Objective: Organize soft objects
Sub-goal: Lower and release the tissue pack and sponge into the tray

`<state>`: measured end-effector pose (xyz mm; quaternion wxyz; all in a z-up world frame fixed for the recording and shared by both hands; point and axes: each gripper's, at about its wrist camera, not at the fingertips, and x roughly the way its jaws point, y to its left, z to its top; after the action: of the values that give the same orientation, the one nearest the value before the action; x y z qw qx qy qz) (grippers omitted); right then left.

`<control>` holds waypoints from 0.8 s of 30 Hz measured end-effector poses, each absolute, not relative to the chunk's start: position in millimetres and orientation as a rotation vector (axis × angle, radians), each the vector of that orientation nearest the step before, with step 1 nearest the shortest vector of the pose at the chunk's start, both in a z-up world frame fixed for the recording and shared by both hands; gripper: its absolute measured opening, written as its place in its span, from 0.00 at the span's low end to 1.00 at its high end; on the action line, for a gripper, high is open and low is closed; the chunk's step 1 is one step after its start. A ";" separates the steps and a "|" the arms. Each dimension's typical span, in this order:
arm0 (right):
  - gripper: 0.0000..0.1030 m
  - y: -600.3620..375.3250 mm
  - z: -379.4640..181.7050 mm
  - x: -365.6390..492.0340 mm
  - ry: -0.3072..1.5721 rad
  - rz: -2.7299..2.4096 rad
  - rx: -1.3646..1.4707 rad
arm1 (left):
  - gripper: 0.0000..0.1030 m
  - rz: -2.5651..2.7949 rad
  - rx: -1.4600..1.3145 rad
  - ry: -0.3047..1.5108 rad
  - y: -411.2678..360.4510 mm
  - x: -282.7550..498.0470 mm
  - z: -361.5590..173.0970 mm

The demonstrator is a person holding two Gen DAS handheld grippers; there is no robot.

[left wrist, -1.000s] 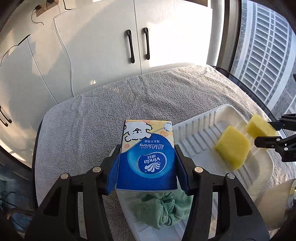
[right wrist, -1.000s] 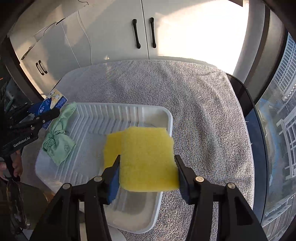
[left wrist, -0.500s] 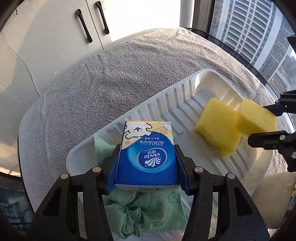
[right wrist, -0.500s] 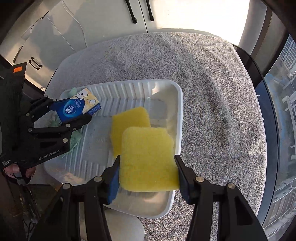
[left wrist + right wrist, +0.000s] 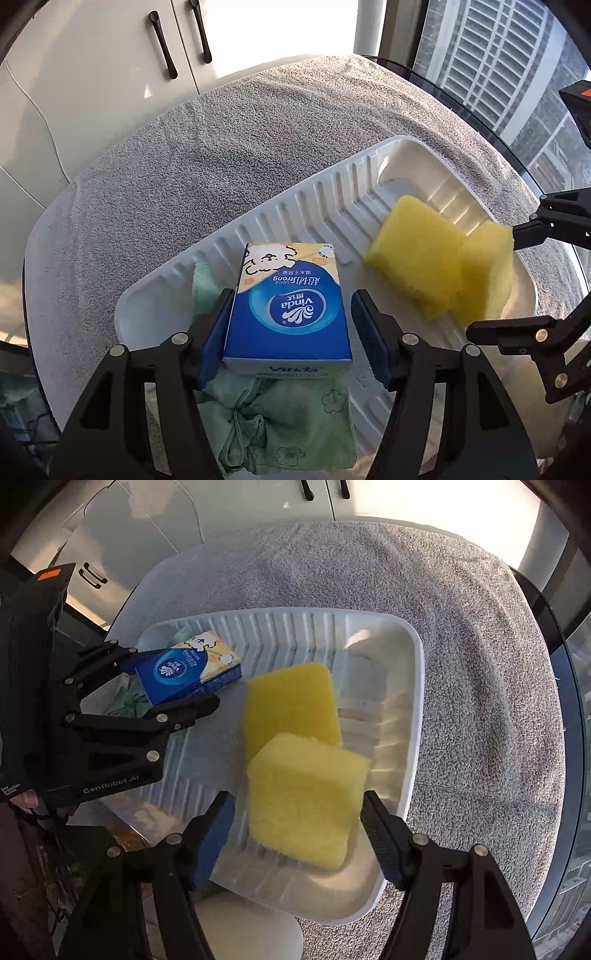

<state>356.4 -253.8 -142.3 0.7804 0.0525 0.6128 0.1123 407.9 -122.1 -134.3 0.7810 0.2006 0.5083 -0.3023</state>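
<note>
A white ribbed tray [image 5: 332, 184] [image 5: 413, 686] sits on a grey towel. My left gripper [image 5: 291, 328] holds a blue Vinda tissue pack [image 5: 288, 302] [image 5: 188, 668] above a green cloth [image 5: 280, 424] in the tray's left end; the right jaw stands slightly off the pack. My right gripper [image 5: 299, 819] is open around a yellow sponge [image 5: 303, 801] [image 5: 484, 273] that leans on a second yellow sponge [image 5: 291, 705] [image 5: 413, 251] in the tray.
The grey towel [image 5: 221, 140] [image 5: 480, 664] covers a round table with a dark rim. White cabinets [image 5: 92, 74] stand behind it. A window with buildings outside lies to the right [image 5: 498, 55]. A pale object [image 5: 251, 930] sits below the tray's near edge.
My left gripper brought the tissue pack over the tray and lower, above the green cloth. My right gripper lowered its sponge onto the other sponge and opened its jaws.
</note>
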 end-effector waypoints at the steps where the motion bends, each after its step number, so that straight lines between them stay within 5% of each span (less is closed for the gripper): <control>1: 0.77 -250.1 -139.6 354.3 1.312 0.242 0.096 | 0.63 -0.647 0.424 1.092 -120.9 408.1 -132.3; 24: 0.78 -314.3 -111.3 332.8 1.107 0.135 0.249 | 0.63 -0.445 0.206 0.958 -51.7 401.7 -86.8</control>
<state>332.8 -314.3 -111.3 0.8411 0.1180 0.5240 0.0637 401.7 -51.7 -86.8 0.8588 0.0982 0.4560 -0.2119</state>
